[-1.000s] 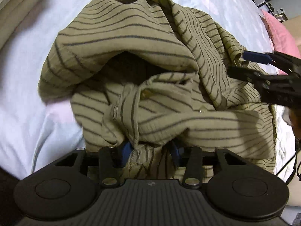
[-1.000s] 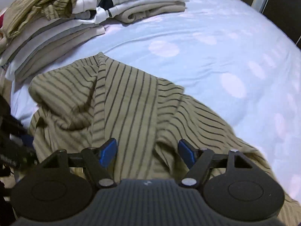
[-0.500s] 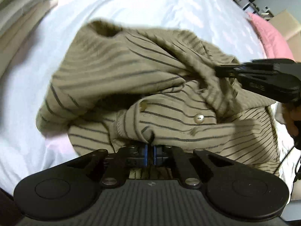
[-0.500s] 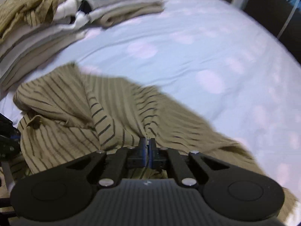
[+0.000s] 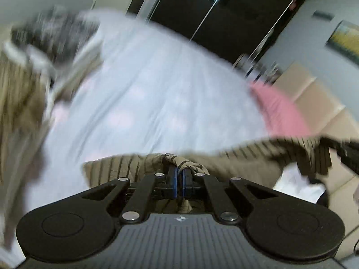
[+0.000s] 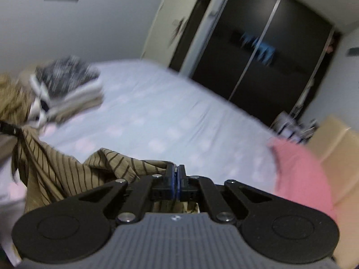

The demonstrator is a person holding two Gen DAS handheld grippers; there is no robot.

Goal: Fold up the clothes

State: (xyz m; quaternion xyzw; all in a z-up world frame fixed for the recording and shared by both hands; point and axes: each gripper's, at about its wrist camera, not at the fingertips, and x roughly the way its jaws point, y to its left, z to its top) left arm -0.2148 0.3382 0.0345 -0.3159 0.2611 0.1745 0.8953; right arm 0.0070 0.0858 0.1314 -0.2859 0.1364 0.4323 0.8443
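A tan shirt with dark stripes (image 5: 246,159) is lifted off the bed and stretched between my two grippers. My left gripper (image 5: 179,174) is shut on a bunched edge of the shirt. My right gripper (image 6: 177,174) is shut on another part of the shirt (image 6: 67,168), which hangs to its left. In the left wrist view the right gripper (image 5: 345,151) shows at the right edge, holding the cloth. In the right wrist view the left gripper (image 6: 9,130) shows at the left edge. Both views are motion-blurred.
The bed has a pale blue sheet (image 6: 170,121) with faint pink spots. Stacks of folded clothes (image 6: 67,96) lie at its far left. A pink pillow (image 6: 303,179) and a cardboard box (image 6: 336,152) are on the right. Dark sliding wardrobe doors (image 6: 258,44) stand behind.
Both grippers closed on the shirt and have risen, lifting it off the bed; the views now tilt up toward the wardrobe and wall.
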